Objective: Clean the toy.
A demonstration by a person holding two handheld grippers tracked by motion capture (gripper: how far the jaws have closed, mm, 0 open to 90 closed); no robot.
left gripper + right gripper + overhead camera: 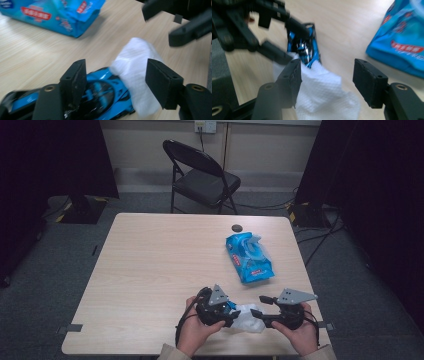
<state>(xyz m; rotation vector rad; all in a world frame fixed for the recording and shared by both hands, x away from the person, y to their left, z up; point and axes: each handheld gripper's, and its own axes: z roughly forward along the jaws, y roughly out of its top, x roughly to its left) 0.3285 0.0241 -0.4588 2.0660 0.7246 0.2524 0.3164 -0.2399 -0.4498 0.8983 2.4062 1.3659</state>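
High view: blue wipe packet (249, 257) mid-desk (150, 270). Left gripper view: blue toy car (100, 97) under white wipe (135, 75), both lying between the spread left tongs (120, 85). Right tongs (325, 80) apart, straddling the wipe's edge.

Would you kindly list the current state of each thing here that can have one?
Left gripper: open, jaws astride the toy car.
Right gripper: open, over the white wipe.
Toy car: on the table, partly covered.
White wipe: crumpled, draped on the car.
Wipes pack: flap open.
Folding chair: unfolded.
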